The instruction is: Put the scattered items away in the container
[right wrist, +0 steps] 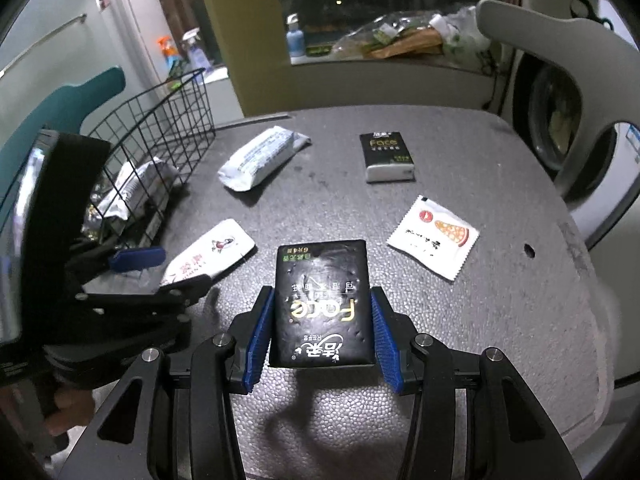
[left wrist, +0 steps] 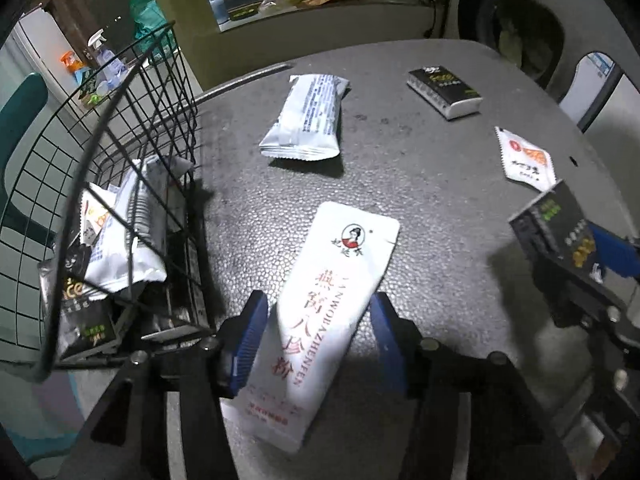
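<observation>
The left gripper (left wrist: 320, 340) pointed steeply down at the grey table (left wrist: 420, 184), its blue pads spread to either side of a long white sachet (left wrist: 336, 300) with red lettering; the sachet lay between them, and whether either pad touched it could not be told. Just to its left stood the black wire basket (left wrist: 132, 128), already holding white packets and a black tissue pack. The right gripper (right wrist: 320, 336) tilted down less sharply and pinched a black "Face" tissue pack (right wrist: 320, 304) between its pads, raised off the table. A second tissue pack (right wrist: 386, 156), a white snack packet (right wrist: 260, 158) and a pizza-printed sachet (right wrist: 434, 236) lay apart on the table beyond. A hand (right wrist: 68, 404) showed at the left gripper's grip.
</observation>
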Motion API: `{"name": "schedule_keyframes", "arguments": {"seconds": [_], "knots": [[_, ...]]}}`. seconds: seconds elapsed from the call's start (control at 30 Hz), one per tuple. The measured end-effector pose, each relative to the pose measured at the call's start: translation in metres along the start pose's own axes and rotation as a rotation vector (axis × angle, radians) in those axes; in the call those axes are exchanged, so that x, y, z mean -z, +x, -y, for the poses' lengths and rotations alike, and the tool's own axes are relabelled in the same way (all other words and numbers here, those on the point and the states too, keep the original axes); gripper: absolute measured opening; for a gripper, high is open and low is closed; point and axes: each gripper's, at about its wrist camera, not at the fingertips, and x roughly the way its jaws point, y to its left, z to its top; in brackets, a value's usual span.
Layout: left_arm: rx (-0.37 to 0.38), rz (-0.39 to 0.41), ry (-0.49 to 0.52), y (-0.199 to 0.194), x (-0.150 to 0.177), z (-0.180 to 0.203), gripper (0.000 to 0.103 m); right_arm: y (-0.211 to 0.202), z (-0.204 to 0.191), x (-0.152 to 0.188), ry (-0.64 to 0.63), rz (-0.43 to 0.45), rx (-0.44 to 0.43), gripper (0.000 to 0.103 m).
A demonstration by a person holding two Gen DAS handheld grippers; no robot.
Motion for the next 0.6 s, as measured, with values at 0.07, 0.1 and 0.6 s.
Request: {"name": "schedule_keyframes", "arguments": {"seconds": [0.07,0.1,0.6], "knots": [[0.015,-0.004,-0.003,0.004,0.000,-0.003,0.063,-0.002,0.000,-0.001,-0.003,0.005,-0.009,0.047],[0.025,-0.001,-0.004,0.006,-0.001,-0.004,0.063,-0.002,-0.001,-0.001,-0.003,0.005,-0.012,0.047],[0.066,-0.034,-0.042,-0.003,0.003,0.017,0.044,0.000,0.000,0.000,0.006,0.001,-0.018,0.047]]}}
